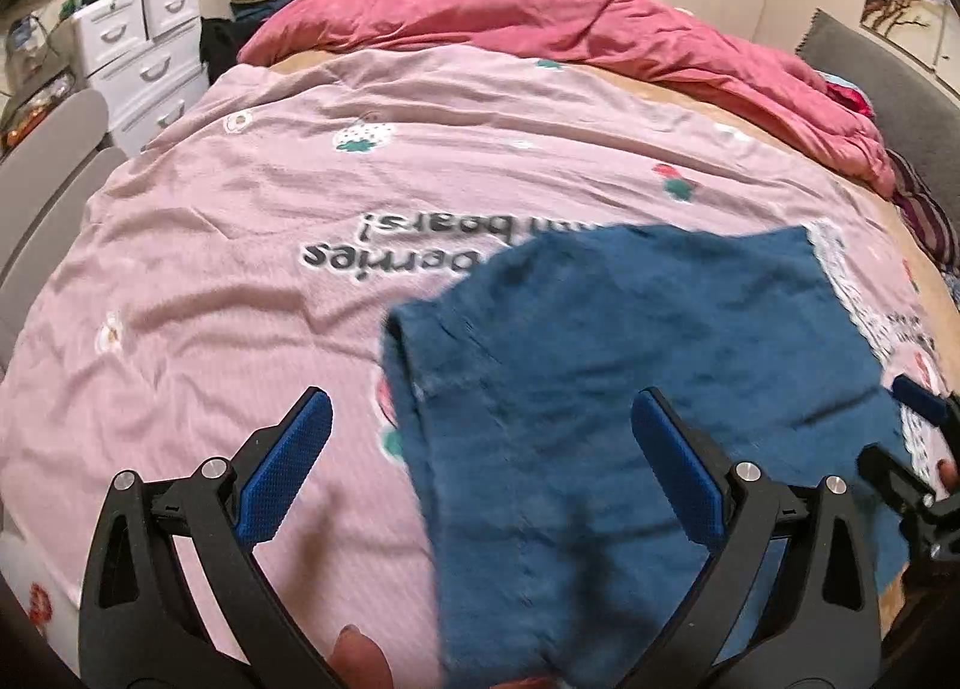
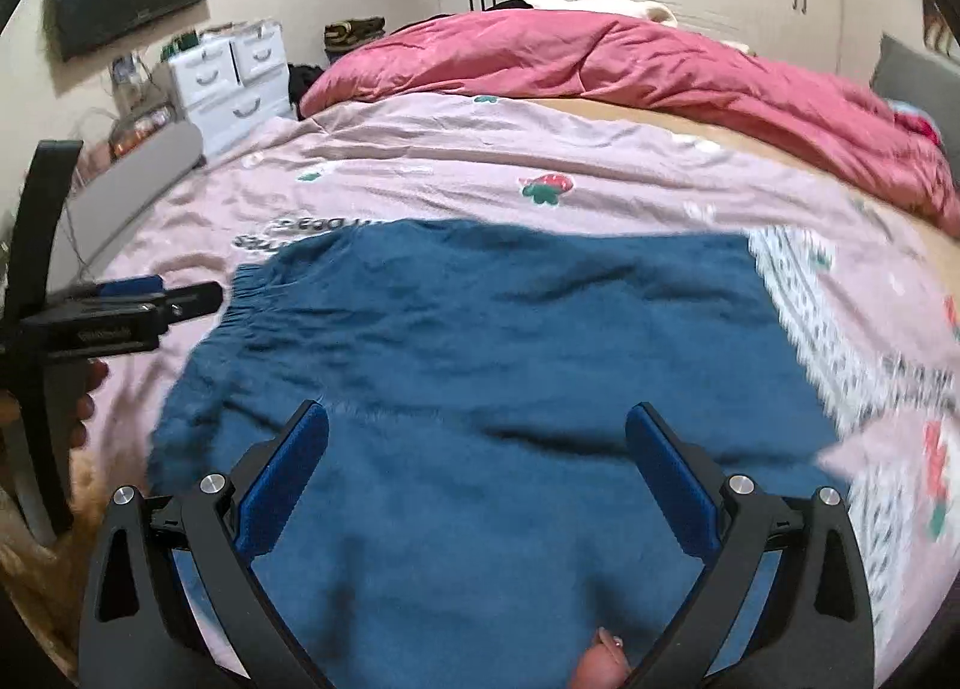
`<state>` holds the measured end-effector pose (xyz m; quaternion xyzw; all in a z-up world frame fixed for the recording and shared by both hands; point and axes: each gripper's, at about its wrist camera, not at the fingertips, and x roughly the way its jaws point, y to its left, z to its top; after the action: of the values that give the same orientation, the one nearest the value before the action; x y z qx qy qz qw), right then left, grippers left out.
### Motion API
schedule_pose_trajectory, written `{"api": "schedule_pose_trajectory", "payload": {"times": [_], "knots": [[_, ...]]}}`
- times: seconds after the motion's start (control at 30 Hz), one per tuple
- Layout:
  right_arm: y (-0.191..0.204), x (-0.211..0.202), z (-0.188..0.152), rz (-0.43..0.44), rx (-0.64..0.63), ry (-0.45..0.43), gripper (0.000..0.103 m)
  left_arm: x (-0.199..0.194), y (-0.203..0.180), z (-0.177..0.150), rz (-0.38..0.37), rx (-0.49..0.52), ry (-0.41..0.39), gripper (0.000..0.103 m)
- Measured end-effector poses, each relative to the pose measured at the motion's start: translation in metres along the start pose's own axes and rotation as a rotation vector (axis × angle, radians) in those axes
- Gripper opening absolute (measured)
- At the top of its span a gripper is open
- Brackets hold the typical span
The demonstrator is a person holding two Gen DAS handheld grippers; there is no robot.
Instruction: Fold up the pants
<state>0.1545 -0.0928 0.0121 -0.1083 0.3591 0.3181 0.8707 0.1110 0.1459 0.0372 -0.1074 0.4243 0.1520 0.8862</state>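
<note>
While both jaws gape empty, blue pants lie flat, waistband leftward

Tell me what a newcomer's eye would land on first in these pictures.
The blue pants come first, spread flat across the near part of the pink printed bedsheet. Next, the right gripper and left gripper, both with jaws wide open just above the fabric and holding nothing. Behind, a crumpled red duvet is heaped along the far side of the bed.
</note>
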Motion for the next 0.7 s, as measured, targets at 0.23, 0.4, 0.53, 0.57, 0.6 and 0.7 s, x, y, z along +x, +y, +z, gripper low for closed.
{"api": "schedule_pose_trajectory", "payload": {"times": [0.23,0.4,0.53,0.57,0.6,0.7], "knots": [[-0.010,0.053,0.045,0.000,-0.124,0.072,0.099,0.048,0.032,0.023,0.017,0.013,0.042,0.094],[-0.013,0.099,0.066,-0.064,-0.245,0.122,0.099,0.066,0.042,0.023,-0.079,-0.011,0.064,0.094],[-0.017,0.129,0.086,-0.052,-0.270,0.151,0.099,0.077,0.036,0.027,-0.099,0.030,0.072,0.058],[-0.018,0.135,0.091,-0.047,-0.271,0.156,0.099,0.079,0.033,0.028,-0.113,0.039,0.077,0.054],[-0.018,0.140,0.096,-0.029,-0.273,0.164,0.099,0.081,0.031,0.029,-0.120,0.049,0.079,0.045],[-0.013,0.149,0.105,-0.014,-0.299,0.168,0.099,0.087,0.021,0.031,-0.086,0.096,0.080,0.036]]}}
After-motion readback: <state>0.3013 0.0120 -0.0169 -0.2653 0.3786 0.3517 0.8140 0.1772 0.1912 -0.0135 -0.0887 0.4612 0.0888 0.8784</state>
